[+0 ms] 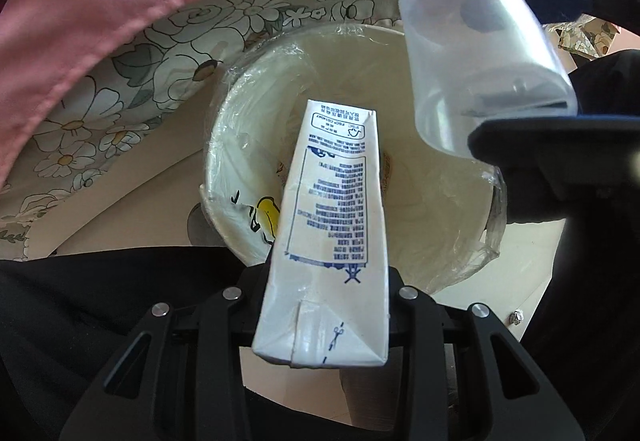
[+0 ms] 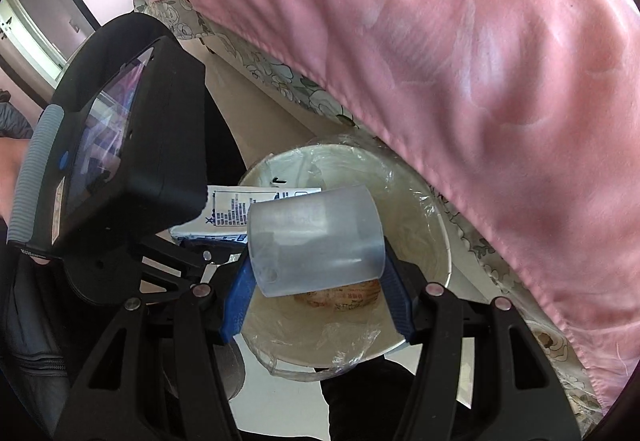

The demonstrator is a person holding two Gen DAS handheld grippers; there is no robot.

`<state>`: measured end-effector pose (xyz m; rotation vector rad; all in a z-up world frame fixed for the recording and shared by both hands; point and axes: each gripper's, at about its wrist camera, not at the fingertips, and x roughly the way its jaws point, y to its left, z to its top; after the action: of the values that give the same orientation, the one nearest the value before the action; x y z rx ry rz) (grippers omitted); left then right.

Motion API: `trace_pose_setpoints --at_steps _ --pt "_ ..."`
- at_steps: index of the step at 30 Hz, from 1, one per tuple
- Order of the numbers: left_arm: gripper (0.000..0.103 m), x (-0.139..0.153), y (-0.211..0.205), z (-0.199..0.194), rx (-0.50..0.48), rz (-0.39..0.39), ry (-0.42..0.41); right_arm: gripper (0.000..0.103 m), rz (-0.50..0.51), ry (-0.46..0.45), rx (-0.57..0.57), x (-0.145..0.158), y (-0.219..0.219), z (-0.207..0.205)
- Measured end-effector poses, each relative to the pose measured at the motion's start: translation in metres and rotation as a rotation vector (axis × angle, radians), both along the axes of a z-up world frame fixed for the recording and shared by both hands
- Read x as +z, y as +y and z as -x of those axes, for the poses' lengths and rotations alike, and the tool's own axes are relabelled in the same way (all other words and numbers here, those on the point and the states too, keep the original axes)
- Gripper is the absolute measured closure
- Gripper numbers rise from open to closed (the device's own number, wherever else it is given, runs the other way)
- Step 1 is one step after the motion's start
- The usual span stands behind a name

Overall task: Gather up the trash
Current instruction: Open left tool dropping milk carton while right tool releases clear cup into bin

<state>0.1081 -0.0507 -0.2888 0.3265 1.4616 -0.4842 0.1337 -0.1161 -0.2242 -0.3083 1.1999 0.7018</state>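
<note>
My left gripper (image 1: 326, 293) is shut on a white carton (image 1: 332, 233) with blue print, held straight over a white bin (image 1: 400, 57) lined with a clear plastic bag. My right gripper (image 2: 316, 281) is shut on a translucent plastic cup (image 2: 316, 241) lying sideways between its blue pads (image 2: 236, 305), above the same bin (image 2: 436, 225). In the left wrist view the cup (image 1: 480, 57) hangs at the upper right over the bin's rim. A wrapper (image 2: 340, 297) lies at the bottom of the bin. In the right wrist view the carton (image 2: 236, 217) shows behind the cup.
A pink bedcover (image 2: 480, 61) overhangs the bin, with a flowered sheet (image 1: 120, 101) beneath it. The bin stands on a pale floor (image 1: 120, 209) beside the bed. A small foil ball (image 1: 516, 317) lies on the floor. Dark clothing of the person fills the lower edge.
</note>
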Motion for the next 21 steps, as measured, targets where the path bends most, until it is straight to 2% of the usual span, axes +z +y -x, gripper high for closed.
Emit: trace_pose_setpoints --at_steps 9,21 --pt "0.064 -0.023 -0.010 -0.014 0.001 0.006 0.074 0.045 0.008 0.045 -0.013 -0.023 0.000 -0.010" --pt "0.064 -0.037 -0.003 -0.025 0.020 0.019 0.096 0.045 0.003 0.054 -0.041 -0.028 -0.004 -0.016"
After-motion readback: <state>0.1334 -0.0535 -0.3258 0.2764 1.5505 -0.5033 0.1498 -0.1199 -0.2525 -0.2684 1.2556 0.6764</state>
